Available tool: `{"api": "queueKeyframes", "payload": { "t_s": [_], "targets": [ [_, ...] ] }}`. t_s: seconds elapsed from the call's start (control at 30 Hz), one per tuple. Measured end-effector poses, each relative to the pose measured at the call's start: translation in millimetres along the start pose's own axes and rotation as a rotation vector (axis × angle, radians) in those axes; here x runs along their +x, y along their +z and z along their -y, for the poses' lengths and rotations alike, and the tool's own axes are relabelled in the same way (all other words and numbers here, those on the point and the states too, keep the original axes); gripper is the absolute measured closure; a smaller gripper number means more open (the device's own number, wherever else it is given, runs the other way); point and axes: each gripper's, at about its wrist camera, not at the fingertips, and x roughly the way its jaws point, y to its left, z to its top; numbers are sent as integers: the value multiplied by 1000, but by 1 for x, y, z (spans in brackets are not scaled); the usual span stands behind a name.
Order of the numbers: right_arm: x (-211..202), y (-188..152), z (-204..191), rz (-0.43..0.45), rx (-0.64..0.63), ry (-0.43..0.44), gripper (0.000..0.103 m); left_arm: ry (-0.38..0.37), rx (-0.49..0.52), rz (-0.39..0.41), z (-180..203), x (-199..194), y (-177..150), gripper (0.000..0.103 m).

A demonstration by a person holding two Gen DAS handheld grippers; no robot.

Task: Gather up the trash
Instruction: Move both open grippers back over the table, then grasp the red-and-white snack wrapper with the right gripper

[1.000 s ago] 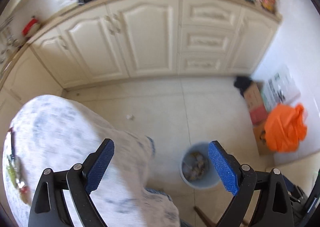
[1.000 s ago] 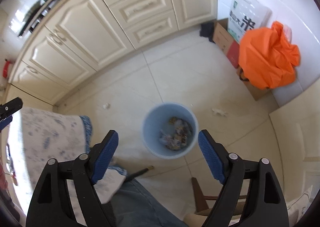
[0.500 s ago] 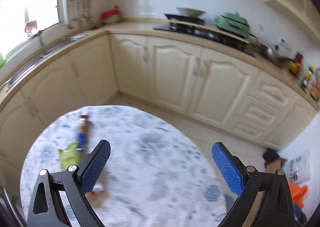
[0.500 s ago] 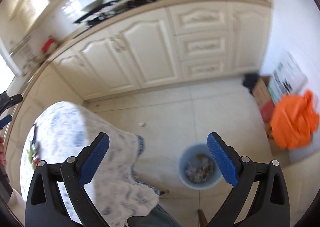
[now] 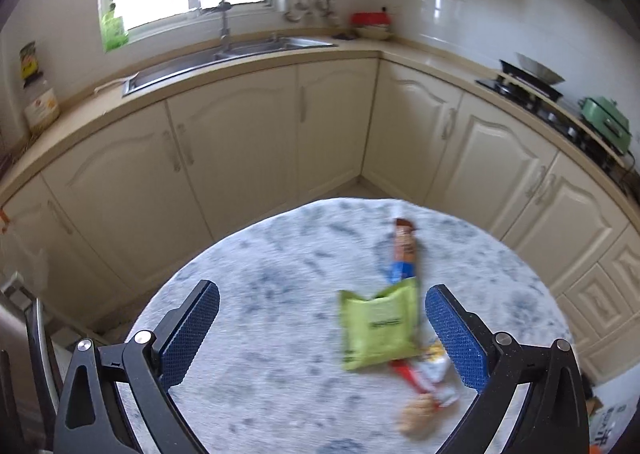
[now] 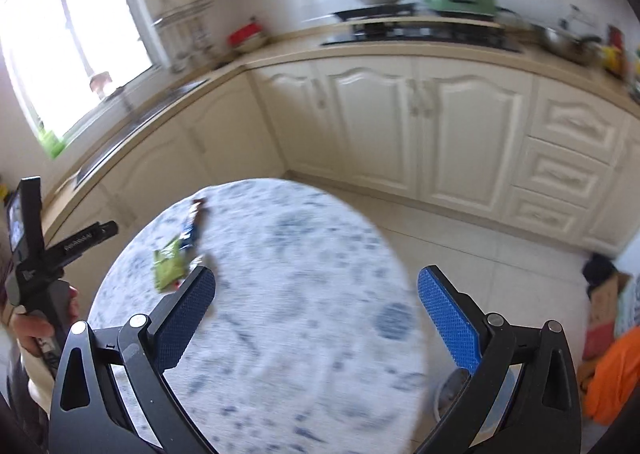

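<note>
The left gripper [image 5: 322, 328] hung over the round table [image 5: 248, 338] with its jaws spread wide and nothing between the pads; they had just finished opening. The right gripper [image 6: 316, 316] stood the same way, jaws just opened to full width and empty, aimed at a bare stretch of the tablecloth.

The trash lay in 1 loose cluster on the table, toward the right side of the left wrist view: a green packet [image 5: 378, 328], a long brown-and-blue wrapper [image 5: 405, 252] reaching away from it toward the far edge, and a red-and-white wrapper [image 5: 430, 376] partly tucked under the packet's near corner. A small tan lump sat beside that, too blurred to identify. The bin [image 6: 454, 390] showed only as a sliver on the floor past the table's near right edge, behind the right gripper's finger.

The step in hand looked like the reach for the next piece. The left gripper was the better placed, since the green packet already sat just inside its right pad [image 5: 456, 338]. Doing it well likely meant shifting right to centre the packet between the pads, coming down until the tips met the cloth, and closing on 1 flat edge without pinching the tablecloth or dragging the wrappers lying against it.
</note>
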Motion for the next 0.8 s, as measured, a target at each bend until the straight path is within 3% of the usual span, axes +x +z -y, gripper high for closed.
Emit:
{"api": "queueKeyframes", "payload": {
  "t_s": [0.13, 0.23, 0.33, 0.5, 0.6, 0.63, 0.73, 0.8],
  "targets": [
    [47, 5, -62, -74, -116, 56, 0, 21, -86, -12, -54, 32, -9, 1],
    [78, 4, -93, -111, -184, 38, 0, -41, -134, -15, -71, 52, -18, 1],
    [108, 3, -114, -97, -216, -5, 0, -31, -150, -13, -79, 68, -22, 1],
    [131, -13, -114, -38, -176, -54, 0, -120, -171, 28, -87, 80, -31, 1],
    [132, -22, -112, -23, -203, -25, 0, -128, -184, 60, -88, 80, -34, 1],
    [135, -25, -112, -37, -209, -22, 0, -114, -168, 52, -85, 83, -36, 1],
    [144, -33, -118, -127, -236, 101, 1, -56, -108, 11, -77, 91, -38, 1],
    [151, -40, -122, -166, -257, 109, 1, -54, -93, -9, -73, 98, -38, 1]
  ]
}}
